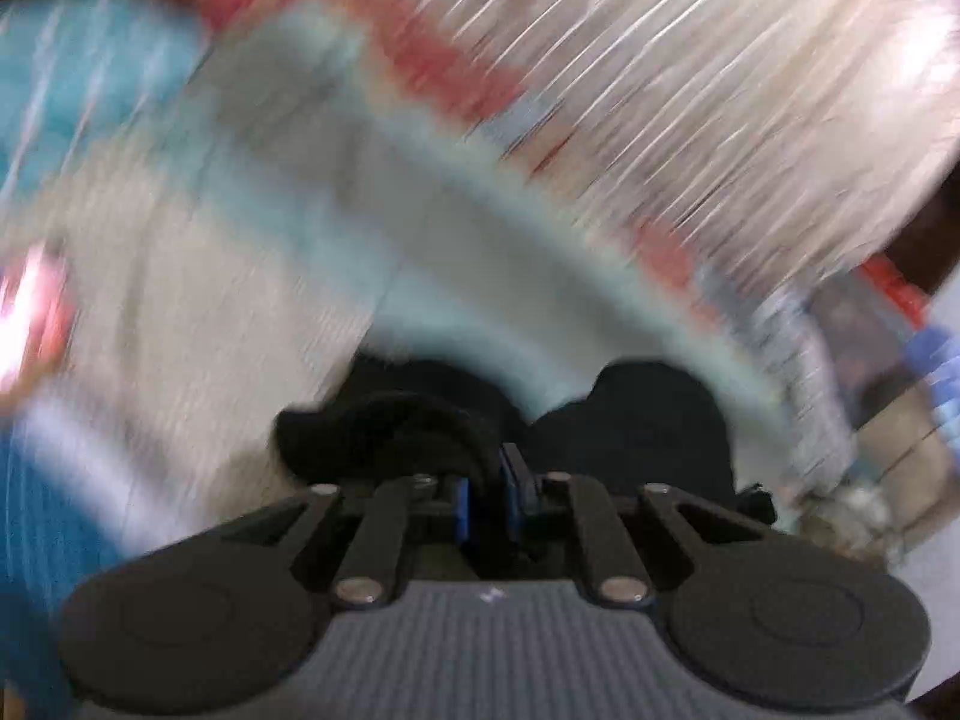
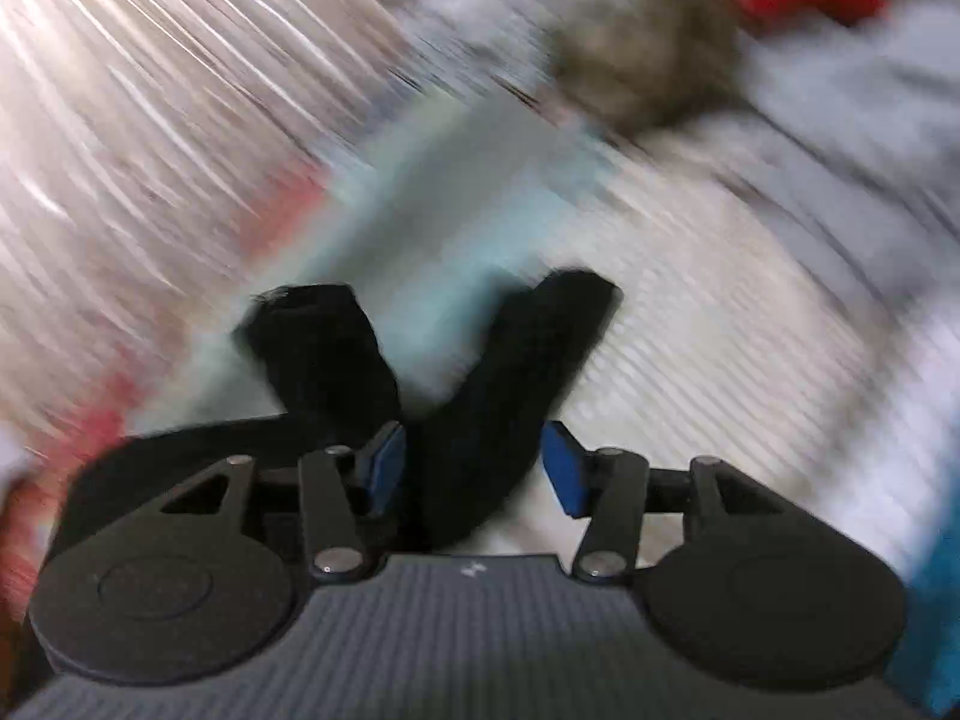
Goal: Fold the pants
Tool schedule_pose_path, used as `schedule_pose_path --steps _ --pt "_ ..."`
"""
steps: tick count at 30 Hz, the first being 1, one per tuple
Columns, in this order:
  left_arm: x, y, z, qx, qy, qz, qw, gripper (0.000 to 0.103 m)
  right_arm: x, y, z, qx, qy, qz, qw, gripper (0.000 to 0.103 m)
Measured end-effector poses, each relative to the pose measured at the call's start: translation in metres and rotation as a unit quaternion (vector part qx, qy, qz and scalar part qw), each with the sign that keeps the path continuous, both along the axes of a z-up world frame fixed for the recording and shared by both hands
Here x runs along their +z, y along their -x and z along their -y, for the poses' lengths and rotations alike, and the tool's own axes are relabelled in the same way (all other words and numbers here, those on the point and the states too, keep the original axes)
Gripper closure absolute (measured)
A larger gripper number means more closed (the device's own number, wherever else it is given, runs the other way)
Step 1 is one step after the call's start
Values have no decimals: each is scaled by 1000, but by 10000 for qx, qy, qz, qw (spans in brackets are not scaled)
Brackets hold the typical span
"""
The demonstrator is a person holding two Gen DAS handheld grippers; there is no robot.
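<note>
The bed [image 1: 198, 300], covered in pale and blue striped cloth, fills both wrist views but is smeared by blur, so little beyond the grippers can be read. The pants [image 1: 636, 420], black, are bunched up and lifted at both grippers rather than lying flat; no neat fold or finished stack shows, so I judge the task to be in an early or middle stage, with the smoothing and the folds themselves yet to be done. How much of the cloth hangs below the grippers cannot be told. In the left wrist view, the left gripper [image 1: 493, 495] has its blue pads pressed nearly together, pinching a thin edge of the pants, and the rest of the cloth mounds up just ahead of the jaws on both sides. In the right wrist view, the right gripper [image 2: 474, 471] has its jaws spread about halfway; a thick roll of the pants [image 2: 474, 420] runs between them, lying against the left pad [image 2: 384, 462], while the right pad [image 2: 564, 468] stands clear of the cloth, so this grip looks loose, not a clamp. Two black ends fork away ahead of the jaws.
</note>
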State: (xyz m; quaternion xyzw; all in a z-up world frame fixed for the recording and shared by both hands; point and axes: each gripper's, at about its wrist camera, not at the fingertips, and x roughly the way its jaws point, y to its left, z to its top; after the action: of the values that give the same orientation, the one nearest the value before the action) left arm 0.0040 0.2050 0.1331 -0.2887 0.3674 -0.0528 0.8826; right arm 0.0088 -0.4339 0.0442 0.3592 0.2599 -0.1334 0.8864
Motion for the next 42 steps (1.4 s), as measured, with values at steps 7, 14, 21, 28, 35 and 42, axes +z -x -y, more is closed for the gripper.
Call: schedule_pose_path --steps 7,14,21,28,35,42 --pt "-65 19 -21 512 693 -764 9933 93 3 10 -20 415 800 -66 9959 52" --pt "-51 10 -17 495 475 -668 9954 92 27 -110 -72 1374 1960 7 9709 36" --pt "-51 16 -14 566 399 -759 9947 92 3 -206 -128 2086 2890 -884 9301 35" --pt "-46 14 -14 567 284 -711 9955 92 31 -194 -82 1375 2297 -588 9617 94" --pt "-43 22 -20 447 488 -519 9965 92 99 -34 40 82 1222 809 9892 95" --pt "-73 33 3 -91 304 -838 9960 92 31 106 96 -842 578 250 9945 95"
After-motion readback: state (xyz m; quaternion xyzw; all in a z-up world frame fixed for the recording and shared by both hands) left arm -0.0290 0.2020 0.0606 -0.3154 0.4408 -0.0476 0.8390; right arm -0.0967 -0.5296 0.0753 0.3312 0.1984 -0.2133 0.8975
